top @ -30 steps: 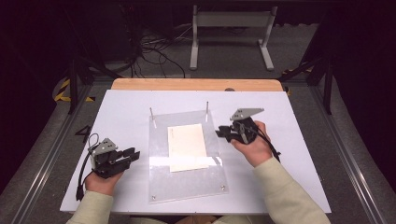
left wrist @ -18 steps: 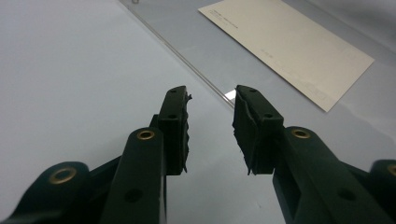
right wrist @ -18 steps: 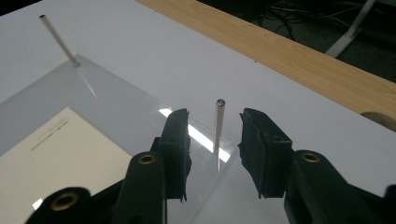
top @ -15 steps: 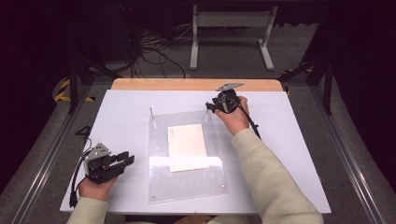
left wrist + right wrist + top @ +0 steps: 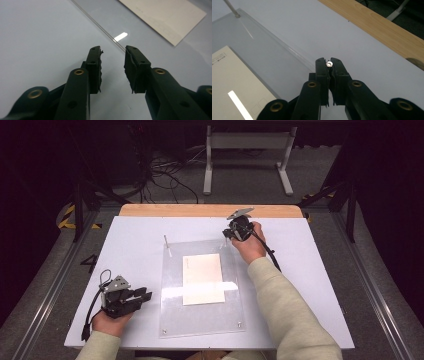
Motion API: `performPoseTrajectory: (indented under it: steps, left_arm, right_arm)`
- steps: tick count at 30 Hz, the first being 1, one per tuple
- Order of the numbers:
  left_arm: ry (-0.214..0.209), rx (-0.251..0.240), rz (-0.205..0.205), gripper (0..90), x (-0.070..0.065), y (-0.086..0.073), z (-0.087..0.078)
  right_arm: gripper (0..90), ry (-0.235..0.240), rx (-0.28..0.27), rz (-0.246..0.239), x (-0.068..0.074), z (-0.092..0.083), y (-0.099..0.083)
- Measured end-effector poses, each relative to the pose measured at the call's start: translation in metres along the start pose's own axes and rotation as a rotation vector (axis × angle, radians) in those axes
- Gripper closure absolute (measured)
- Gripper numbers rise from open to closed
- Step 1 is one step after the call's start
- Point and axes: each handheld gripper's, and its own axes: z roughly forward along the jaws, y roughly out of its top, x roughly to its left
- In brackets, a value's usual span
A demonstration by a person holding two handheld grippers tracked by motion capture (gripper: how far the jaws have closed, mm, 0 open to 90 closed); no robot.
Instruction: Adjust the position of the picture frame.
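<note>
Pin [image 5: 329, 64] at the acrylic sheet's [image 5: 200, 320] upper-right corner sits clamped in the right gripper [image 5: 328, 62], jaws just closed, so pull straight up; left gripper [image 5: 113, 58] idles half-open, lower left.

Black claws [image 5: 141, 296], pale beige sleeves [image 5: 287, 310]

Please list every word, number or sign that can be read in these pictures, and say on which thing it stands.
No text is readable.
Cream rectangular paper card under the clear acrylic sheet: faint printed marks along one edge and small boxes near a corner, too small and blurred to read.
Nothing is printed on the white table top.
</note>
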Motion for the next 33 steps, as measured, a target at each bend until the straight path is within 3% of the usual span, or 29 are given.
performPoseTrajectory:
  steps: [2, 8, 12, 16, 19, 24, 33]
  left_arm:
    - [-0.033, 0.034, 0.008, 74.0, -0.004, 0.000, 0.005]
    - [-0.129, 0.128, 0.090, 87.9, -0.024, 0.001, 0.018]
    - [-0.163, 0.140, 0.086, 89.6, -0.029, 0.000, 0.018]
    - [-0.211, 0.140, 0.040, 89.9, -0.024, -0.001, 0.019]
    - [-0.233, 0.136, 0.059, 90.0, -0.028, -0.002, 0.021]
    - [-0.274, 0.162, 0.132, 90.0, -0.044, -0.002, 0.023]
    - [-0.309, 0.175, 0.171, 89.9, -0.052, -0.001, 0.026]
  right_arm:
    - [84.8, 0.001, 0.008, -0.005, -0.002, -0.009, -0.004]
    - [84.8, 0.005, 0.003, 0.000, -0.008, -0.031, -0.025]
    - [84.8, 0.011, 0.004, 0.008, -0.011, -0.034, -0.033]
    - [84.8, 0.014, 0.004, 0.024, -0.012, -0.034, -0.039]
    - [84.8, 0.008, 0.003, 0.025, -0.012, -0.035, -0.039]
    - [84.8, 0.006, 0.010, 0.034, -0.016, -0.038, -0.044]
    - [84.8, 0.011, 0.011, 0.041, -0.019, -0.040, -0.049]
